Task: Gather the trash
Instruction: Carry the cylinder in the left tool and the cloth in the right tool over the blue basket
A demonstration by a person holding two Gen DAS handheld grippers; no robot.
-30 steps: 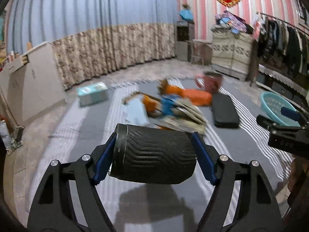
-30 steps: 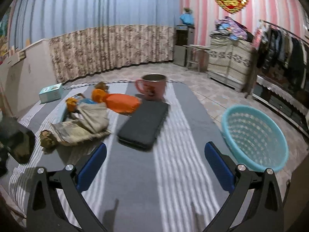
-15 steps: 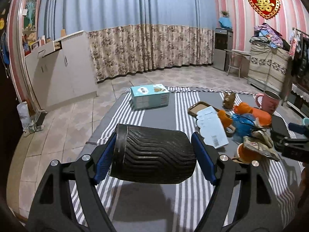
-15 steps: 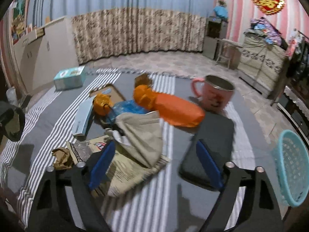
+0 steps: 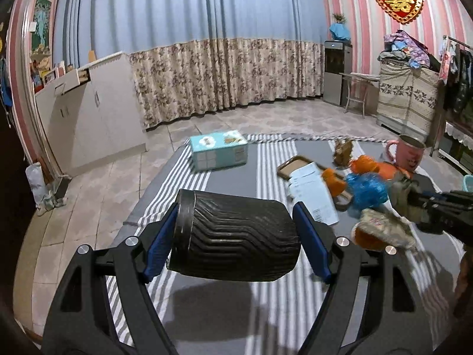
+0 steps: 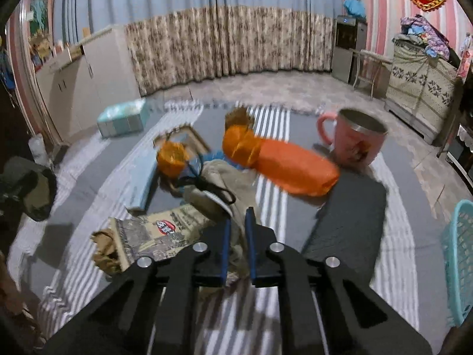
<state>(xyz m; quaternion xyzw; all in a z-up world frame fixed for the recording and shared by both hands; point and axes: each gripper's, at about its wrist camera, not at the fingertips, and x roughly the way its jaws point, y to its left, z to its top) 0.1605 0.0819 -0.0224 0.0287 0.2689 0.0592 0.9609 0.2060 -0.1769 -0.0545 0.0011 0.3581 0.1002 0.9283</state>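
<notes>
Grey-and-white striped cloth (image 5: 230, 159) covers the desk, whose left edge drops to tiled floor at the left of the frame, with bare cloth low in both views. Left claw (image 5: 236, 238) clamps a black ribbed cylindrical bin (image 5: 236, 236). Right claw (image 6: 236, 230), nearly closed, pinches a beige crumpled cloth scrap (image 6: 227, 177) in the central litter heap, between a printed paper wrapper (image 6: 159, 233) and a flat black case (image 6: 348, 219).

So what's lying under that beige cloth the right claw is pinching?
Under the beige cloth a printed paper wrapper sticks out toward the left, and blue plastic peeks out behind. Whatever else lies beneath is covered.
</notes>
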